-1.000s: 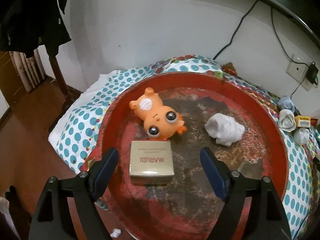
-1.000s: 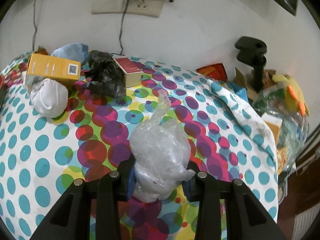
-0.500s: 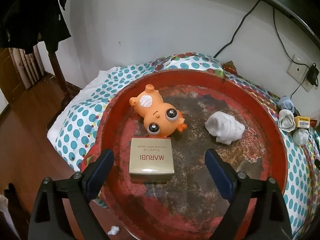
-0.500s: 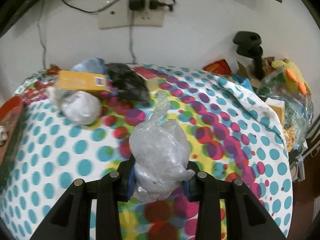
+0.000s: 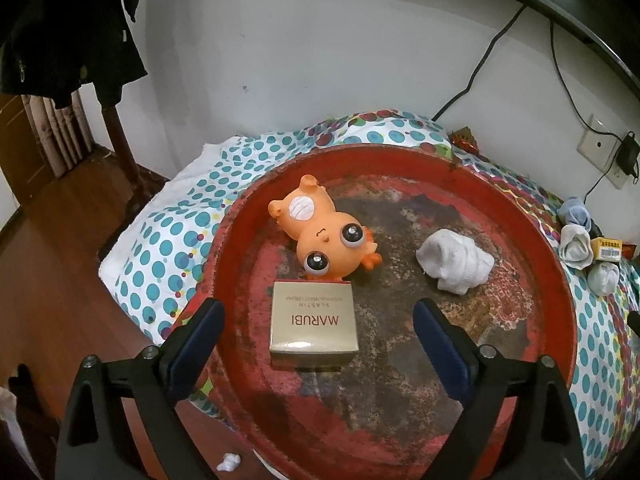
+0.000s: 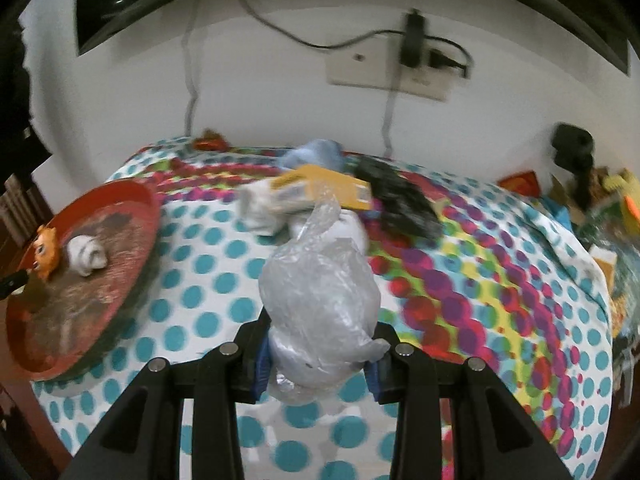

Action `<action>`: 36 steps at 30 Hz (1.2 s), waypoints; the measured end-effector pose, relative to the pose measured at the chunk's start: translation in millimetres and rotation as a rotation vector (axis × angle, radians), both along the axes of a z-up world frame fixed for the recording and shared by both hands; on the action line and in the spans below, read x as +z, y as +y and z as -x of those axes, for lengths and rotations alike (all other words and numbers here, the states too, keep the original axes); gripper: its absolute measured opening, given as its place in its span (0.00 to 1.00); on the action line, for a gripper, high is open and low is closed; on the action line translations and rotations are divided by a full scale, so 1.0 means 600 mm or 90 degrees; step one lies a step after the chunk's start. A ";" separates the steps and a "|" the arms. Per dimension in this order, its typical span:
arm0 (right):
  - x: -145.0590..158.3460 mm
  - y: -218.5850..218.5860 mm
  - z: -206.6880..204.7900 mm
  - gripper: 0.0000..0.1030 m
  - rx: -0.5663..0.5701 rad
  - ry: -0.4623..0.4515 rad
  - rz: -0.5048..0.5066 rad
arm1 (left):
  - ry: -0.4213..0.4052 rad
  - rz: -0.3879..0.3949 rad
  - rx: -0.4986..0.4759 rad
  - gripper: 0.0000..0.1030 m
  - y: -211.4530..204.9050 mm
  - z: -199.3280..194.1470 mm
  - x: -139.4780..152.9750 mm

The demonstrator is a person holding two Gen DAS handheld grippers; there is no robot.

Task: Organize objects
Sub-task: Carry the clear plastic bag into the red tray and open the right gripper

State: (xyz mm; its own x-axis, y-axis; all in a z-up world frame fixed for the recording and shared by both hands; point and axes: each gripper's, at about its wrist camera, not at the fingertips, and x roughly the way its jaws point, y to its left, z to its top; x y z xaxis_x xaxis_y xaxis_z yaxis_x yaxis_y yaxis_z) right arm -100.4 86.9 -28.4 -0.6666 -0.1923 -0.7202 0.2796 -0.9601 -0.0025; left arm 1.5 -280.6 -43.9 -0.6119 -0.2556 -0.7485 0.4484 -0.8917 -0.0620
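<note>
Crinkled clear plastic bag (image 6: 320,300) sits clamped in the right tongs (image 6: 318,364) above the dotted bedspread (image 6: 208,280). Left tongs (image 5: 318,332), jaws just widened, straddle without touching a gold box (image 5: 313,322) on the red tray (image 5: 556,280), near an orange toy (image 5: 320,236) and white sock (image 5: 456,264).

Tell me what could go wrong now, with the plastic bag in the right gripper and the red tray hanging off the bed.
The right gripper pinches only the bottom of the crumpled plastic bag, so the slippery film might slide out while it is carried. The red tray overhangs the bed edge; extra weight near that side could tip it. The left gripper, jaws just opened, flanks the gold box and could nudge it into the orange toy.
</note>
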 end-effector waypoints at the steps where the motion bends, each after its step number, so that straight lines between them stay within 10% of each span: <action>1: 0.001 -0.013 -0.003 0.36 0.013 -0.001 0.001 | 0.000 0.001 0.000 0.91 0.000 0.001 0.001; 36: -0.045 -0.305 -0.037 0.36 0.230 -0.066 -0.031 | 0.001 -0.004 0.019 0.91 -0.022 -0.006 0.006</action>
